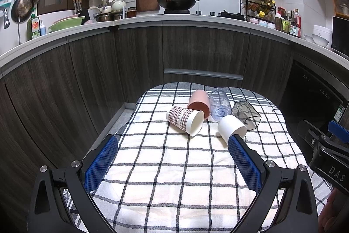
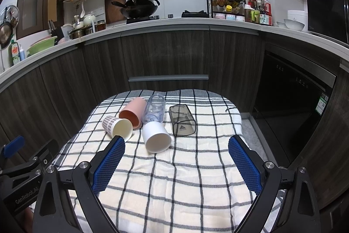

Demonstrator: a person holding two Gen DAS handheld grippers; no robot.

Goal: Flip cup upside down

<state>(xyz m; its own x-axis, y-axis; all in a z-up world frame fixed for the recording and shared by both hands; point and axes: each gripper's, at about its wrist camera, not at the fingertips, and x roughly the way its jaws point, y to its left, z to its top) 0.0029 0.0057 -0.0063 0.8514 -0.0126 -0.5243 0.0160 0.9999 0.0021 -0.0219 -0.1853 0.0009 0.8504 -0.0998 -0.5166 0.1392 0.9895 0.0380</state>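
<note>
Below kitchen counter [image 2: 165, 24], checked tablecloth [image 2: 174, 178]

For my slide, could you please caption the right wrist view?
Open right gripper faces five cups lying on their sides on a checked cloth, white cup nearest.

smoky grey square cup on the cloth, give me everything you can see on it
The smoky grey cup is translucent, plastic-looking, with a squarish section and rounded corners. It lies on its side on the checked cloth, rightmost of the five cups, its flat base, which bears a small dark triangular mark, towards the cameras. It looks empty. It seems clear of the white cup; neither gripper touches it.
</note>
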